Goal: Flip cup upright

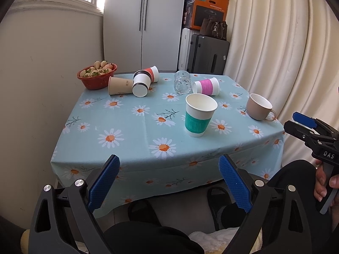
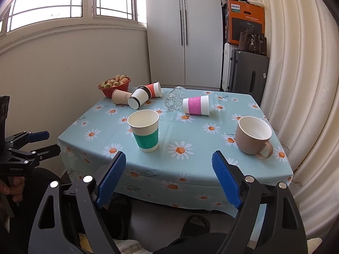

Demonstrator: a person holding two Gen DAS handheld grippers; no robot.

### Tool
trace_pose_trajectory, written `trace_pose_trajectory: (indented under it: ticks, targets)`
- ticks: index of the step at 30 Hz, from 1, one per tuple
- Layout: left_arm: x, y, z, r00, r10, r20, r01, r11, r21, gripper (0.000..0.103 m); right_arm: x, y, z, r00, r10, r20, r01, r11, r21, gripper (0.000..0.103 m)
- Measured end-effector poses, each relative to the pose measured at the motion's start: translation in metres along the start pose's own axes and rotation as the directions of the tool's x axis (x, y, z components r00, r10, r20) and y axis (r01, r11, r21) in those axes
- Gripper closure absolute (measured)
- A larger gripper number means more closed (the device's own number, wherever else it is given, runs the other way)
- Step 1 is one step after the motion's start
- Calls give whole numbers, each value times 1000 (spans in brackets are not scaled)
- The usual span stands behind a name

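Note:
A green-banded paper cup (image 1: 200, 115) (image 2: 145, 133) and a beige mug (image 1: 259, 106) (image 2: 253, 136) stand upright on the daisy tablecloth (image 1: 135, 131) (image 2: 197, 139). On their sides at the back lie a pink-banded cup (image 1: 206, 86) (image 2: 196, 105), a clear glass (image 1: 181, 82) (image 2: 173, 99), a black-banded cup (image 1: 141, 84) (image 2: 138, 98), a red-banded cup (image 1: 151, 73) (image 2: 154, 89) and a tan cup (image 1: 119, 85) (image 2: 120, 97). My left gripper (image 1: 169, 182) (image 2: 44, 141) and my right gripper (image 2: 169, 177) (image 1: 296, 122) are open and empty, held before the table's front edge.
A red bowl of fruit (image 1: 96, 75) (image 2: 114, 84) sits at the back left corner. A wall runs along the left, a white cabinet (image 1: 144, 21) stands behind, suitcases and boxes (image 1: 205, 53) at the back right, a curtain (image 1: 286, 53) on the right.

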State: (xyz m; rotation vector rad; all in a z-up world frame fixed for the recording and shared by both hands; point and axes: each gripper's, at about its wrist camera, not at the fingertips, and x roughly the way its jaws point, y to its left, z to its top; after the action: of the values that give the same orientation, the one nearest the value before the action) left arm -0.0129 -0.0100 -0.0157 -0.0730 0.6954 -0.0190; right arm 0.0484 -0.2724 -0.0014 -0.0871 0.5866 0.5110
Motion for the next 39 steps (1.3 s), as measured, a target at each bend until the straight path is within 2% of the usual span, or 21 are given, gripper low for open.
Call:
trace_pose_trajectory:
  ticks: [39]
  targets:
    - [0, -7, 0, 1000, 4, -1, -4, 1000, 11, 11, 4, -2, -1, 1000, 10, -9, -10, 1000, 24, 20]
